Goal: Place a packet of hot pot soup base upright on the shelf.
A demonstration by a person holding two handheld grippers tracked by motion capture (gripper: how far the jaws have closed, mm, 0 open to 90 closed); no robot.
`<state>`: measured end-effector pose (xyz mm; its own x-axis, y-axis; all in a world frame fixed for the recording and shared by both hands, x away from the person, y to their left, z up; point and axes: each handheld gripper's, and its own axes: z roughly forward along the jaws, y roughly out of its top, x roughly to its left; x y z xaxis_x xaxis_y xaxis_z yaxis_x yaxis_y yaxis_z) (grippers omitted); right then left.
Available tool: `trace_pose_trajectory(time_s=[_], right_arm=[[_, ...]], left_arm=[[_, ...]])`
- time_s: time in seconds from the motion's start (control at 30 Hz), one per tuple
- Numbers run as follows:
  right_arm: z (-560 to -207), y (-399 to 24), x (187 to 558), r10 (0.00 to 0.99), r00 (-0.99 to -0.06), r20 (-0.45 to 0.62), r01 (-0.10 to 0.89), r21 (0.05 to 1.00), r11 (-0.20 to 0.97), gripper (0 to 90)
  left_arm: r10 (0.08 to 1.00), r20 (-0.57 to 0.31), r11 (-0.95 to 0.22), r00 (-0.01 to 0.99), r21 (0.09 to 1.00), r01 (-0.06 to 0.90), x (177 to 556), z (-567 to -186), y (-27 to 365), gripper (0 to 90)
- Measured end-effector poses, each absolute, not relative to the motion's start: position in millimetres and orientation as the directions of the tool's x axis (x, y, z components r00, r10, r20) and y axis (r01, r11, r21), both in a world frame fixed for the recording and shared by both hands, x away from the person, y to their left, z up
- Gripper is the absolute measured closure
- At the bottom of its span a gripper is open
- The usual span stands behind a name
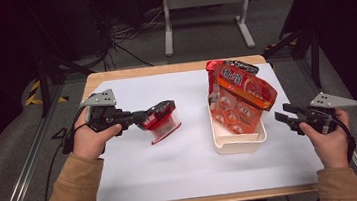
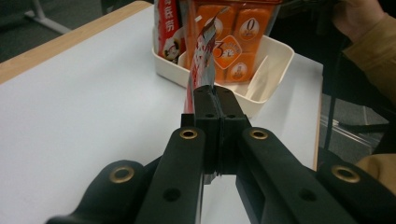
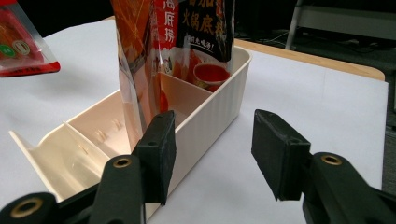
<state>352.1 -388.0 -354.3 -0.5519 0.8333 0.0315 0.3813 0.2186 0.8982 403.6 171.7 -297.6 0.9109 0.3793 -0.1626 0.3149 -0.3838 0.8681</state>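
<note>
Two grippers work: the left gripper [image 1: 140,118] clamps one red packet [image 1: 161,122]. Right gripper [image 1: 282,113] gapes empty beside one tray [image 1: 239,144] holding two packs [image 1: 241,99].

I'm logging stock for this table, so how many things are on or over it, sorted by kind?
Snack pouches: 3, one red pouch held in the left gripper, an orange pouch and a red-and-black pouch standing in the bin.
Cream divided bin: 1.
Grippers: 2, counting the right gripper.
Total: 6.
</note>
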Motion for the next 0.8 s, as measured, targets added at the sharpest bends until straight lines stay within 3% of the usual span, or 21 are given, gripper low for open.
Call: trace_pose_trajectory(time_s=[0.8], right_arm=[[-369,-392,362,0.833,-0.552,0.029,0.414,0.877,0.244,46.8]], left_arm=[[0.289,-0.081,-0.466,0.954,0.859,0.214,401,-268,132,89.9]])
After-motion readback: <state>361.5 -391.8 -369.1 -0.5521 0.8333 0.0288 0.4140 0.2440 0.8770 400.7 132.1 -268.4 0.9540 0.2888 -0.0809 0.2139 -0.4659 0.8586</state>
